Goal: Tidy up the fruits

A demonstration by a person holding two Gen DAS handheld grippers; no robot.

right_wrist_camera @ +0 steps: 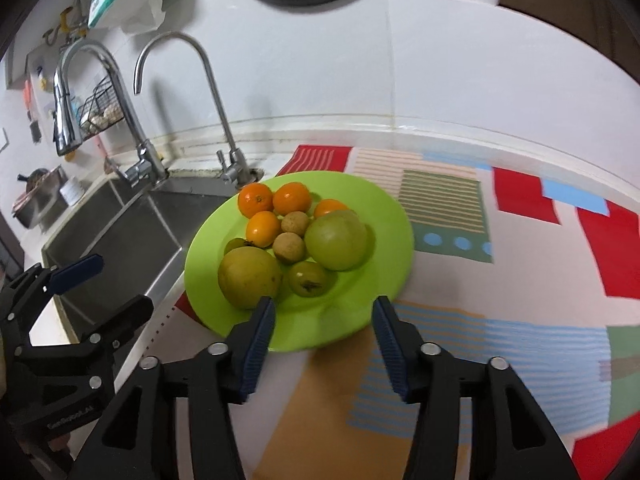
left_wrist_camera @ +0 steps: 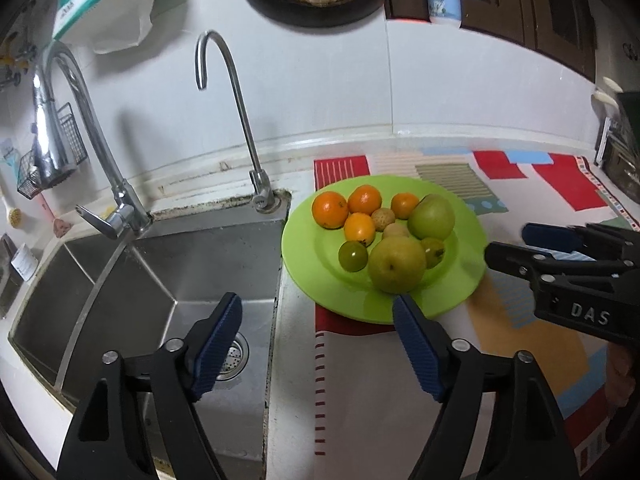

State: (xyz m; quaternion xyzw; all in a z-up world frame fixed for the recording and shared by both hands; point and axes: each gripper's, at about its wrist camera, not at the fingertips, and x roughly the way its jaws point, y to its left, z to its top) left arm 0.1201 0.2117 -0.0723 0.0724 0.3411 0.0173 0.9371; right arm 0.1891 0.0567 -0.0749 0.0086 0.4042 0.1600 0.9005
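Fruits fill a green plate (right_wrist_camera: 384, 216), and we count nine: four oranges, two large green apples, two small brown round fruits and two small green ones. The oranges (right_wrist_camera: 256, 199) sit at the plate's far side, near the sink. One big yellow-green apple (right_wrist_camera: 249, 278) lies at the near edge, the other apple (right_wrist_camera: 337, 239) to its right. The brown fruits (right_wrist_camera: 289, 246) rest in the middle, touching one another. One small green fruit (right_wrist_camera: 310, 278) lies between the two apples; the second one (left_wrist_camera: 353, 255) is left of the near apple in the left wrist view.

We see the plate resting on a patterned mat (right_wrist_camera: 520, 272) with red, blue, tan and striped patches, spread on a white counter. Just beside it on the left is a steel sink (left_wrist_camera: 132, 280) with two curved taps behind it: a thin one (left_wrist_camera: 240, 120) and a thick one (left_wrist_camera: 80, 120). A white tiled wall rises behind.

Our left gripper (left_wrist_camera: 316, 344) hangs tilted downward over the counter edge, one finger above the sink, the other at the plate's near rim, jaws wide and empty. Our right gripper (right_wrist_camera: 324, 344) points down at the plate's near rim, jaws partly apart and holding nothing.
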